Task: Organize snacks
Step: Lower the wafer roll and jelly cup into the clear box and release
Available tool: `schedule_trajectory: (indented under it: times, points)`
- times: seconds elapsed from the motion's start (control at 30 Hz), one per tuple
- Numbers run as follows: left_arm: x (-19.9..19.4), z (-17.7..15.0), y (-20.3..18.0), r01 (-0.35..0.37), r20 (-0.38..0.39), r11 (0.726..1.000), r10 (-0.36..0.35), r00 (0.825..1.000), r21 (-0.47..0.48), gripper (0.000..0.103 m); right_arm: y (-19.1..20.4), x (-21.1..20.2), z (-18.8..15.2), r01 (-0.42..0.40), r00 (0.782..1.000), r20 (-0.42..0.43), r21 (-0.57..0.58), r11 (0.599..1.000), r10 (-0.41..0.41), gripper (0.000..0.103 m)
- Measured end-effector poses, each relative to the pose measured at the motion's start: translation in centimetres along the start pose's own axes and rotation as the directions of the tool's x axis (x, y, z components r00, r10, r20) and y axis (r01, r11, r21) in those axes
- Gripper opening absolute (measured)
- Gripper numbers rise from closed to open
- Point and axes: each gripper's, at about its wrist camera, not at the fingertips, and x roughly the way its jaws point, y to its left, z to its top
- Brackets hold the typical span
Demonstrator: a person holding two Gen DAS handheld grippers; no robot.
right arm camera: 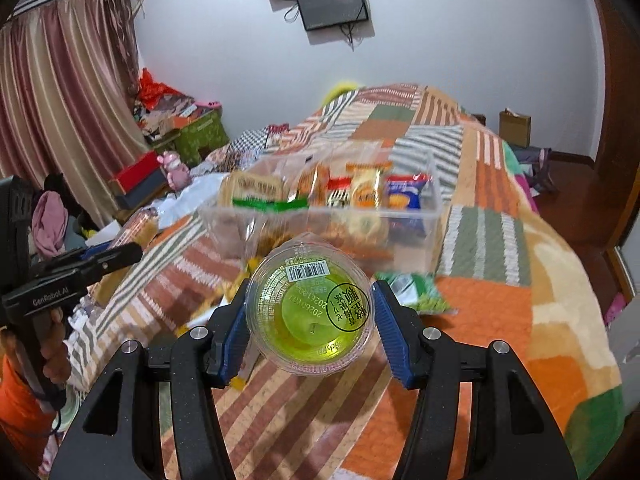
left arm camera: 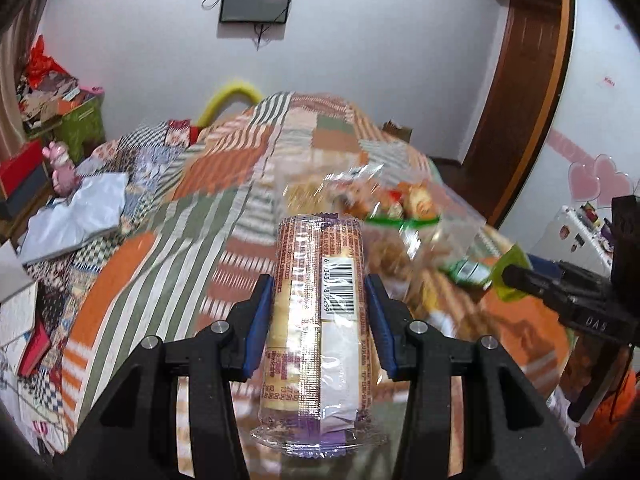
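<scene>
The left claw (left arm camera: 320, 300) is clamped on a long cylindrical packet of biscuits in clear wrap with brown and purple print (left arm camera: 316, 312), its blue pads pressing both sides with the barcode strip facing up. The packet is held lengthwise along the fingers, above the bed's patchwork quilt of orange, green and striped squares (left arm camera: 168, 208).

The right claw (right arm camera: 310, 320) grips a round clear plastic cup of bright green jelly (right arm camera: 310, 312) by its sides, the printed seal and barcode turned toward the camera. It is held in the air over the quilt (right arm camera: 500, 304), just in front of a clear rectangular plastic storage box (right arm camera: 434, 216).

That box sits on the bed and already holds a row of upright snack packets: orange and yellow ones (right arm camera: 362, 192) in the middle, a blue bag (right arm camera: 406, 196) at the right end, and a pale packet with a green strip (right arm camera: 256, 192) at the left. A green-and-white wrapper (right arm camera: 412, 288) lies on the quilt just beside the box's near right corner.

In the left wrist view the box (left arm camera: 400, 216) is blurred, beyond the biscuit packet's far end, and the right claw with its green cup (left arm camera: 512, 276) comes in from the right edge.
</scene>
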Motion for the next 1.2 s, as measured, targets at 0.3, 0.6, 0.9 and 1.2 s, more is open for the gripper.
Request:
schedule_trajectory:
  times: [0.3, 0.6, 0.9, 1.2]
  points:
    - [2.0, 3.6, -1.6, 0.041, 0.018, 0.999, -0.041, 0.999, 0.034, 0.045, -1.2, 0.1, 2.6, 0.032, 0.998, 0.053, 0.001, 0.999, -0.032, 0.054]
    - [5.5, 6.6, -3.0, 0.061, 0.01, 0.995, -0.062, 0.998, 0.084, 0.045, -2.7, 1.7, 5.1, 0.08, 0.994, 0.074, -0.018, 0.997, -0.079, 0.054]
    - [9.6, 8.9, -4.0, 0.081, -0.017, 0.989, -0.08, 0.997, 0.128, 0.045, -4.1, 4.8, 6.7, 0.114, 0.993, 0.042, -0.034, 0.993, -0.113, 0.054]
    - [14.0, 9.0, -4.0, 0.068, -0.082, 0.985, -0.055, 0.995, 0.16, 0.045, -4.9, 7.8, 6.4, 0.134, 0.991, -0.021, -0.067, 0.989, -0.136, 0.054]
